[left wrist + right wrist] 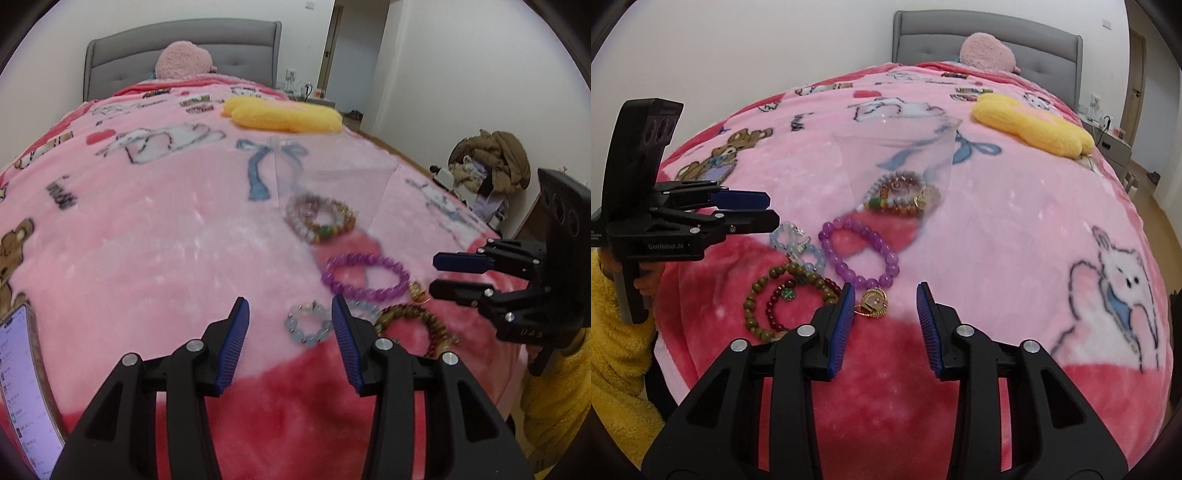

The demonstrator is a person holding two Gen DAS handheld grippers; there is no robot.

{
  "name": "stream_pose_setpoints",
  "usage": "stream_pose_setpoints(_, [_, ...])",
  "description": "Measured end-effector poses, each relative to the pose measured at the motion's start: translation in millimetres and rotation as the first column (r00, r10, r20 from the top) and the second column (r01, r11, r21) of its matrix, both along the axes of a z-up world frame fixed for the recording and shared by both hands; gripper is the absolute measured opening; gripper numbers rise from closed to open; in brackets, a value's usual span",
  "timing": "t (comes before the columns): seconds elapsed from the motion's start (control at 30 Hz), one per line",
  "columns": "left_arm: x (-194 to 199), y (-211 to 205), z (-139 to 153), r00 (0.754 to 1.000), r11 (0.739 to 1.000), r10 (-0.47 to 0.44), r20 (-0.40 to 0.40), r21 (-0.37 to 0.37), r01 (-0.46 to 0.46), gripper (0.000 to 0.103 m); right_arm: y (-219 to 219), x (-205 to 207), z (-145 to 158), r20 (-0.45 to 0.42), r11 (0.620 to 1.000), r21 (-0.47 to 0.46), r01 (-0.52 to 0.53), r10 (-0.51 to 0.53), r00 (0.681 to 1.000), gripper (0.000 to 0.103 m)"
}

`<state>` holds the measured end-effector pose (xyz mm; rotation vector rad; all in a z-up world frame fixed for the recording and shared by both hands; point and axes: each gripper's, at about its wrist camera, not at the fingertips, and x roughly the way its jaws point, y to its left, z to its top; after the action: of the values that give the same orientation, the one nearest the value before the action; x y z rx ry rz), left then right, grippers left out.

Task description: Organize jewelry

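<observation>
Pink blanket point(1015, 229) covered the bed. My left gripper point(288, 332) and right gripper point(886, 317) were both released, holding nothing. Purple bracelet point(858, 251) lay centrally; several bracelets sat inside a clear bag point(897, 162) just beyond it, pale blue bracelet point(798, 243) and olive bead bracelet point(757, 306) nearer me.

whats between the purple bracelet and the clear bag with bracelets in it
Bare pink blanket only; purple bracelet lies just short of the clear bag, seen in the right wrist view.
</observation>
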<state>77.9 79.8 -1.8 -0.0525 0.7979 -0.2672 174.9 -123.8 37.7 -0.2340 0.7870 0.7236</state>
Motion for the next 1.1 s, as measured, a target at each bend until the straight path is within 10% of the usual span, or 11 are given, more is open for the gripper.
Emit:
stream_pose_setpoints(0.43, [3.4,-1.3,-17.2,0.999,1.000,-0.019,-0.028,0.004,0.020,0.046,7.2,12.7,-11.1,-0.063,1.000,0.003,-0.024,0.024,0.998,0.017])
stream_pose_setpoints(0.73, [-1.0,-12.9,-15.8,0.999,0.998,-0.044,0.002,0.041,0.044,0.009,7.1,7.7,-12.2,-0.063,0.999,0.021,-0.036,0.038,0.997,0.004])
stream_pose_setpoints(1.1, [-11.5,-13.2,-1.1,0.998,0.999,-0.013,0.057,0.041,0.010,0.008,1.4,-4.2,-1.0,-0.023,0.999,0.022,-0.042,0.043,0.999,0.002])
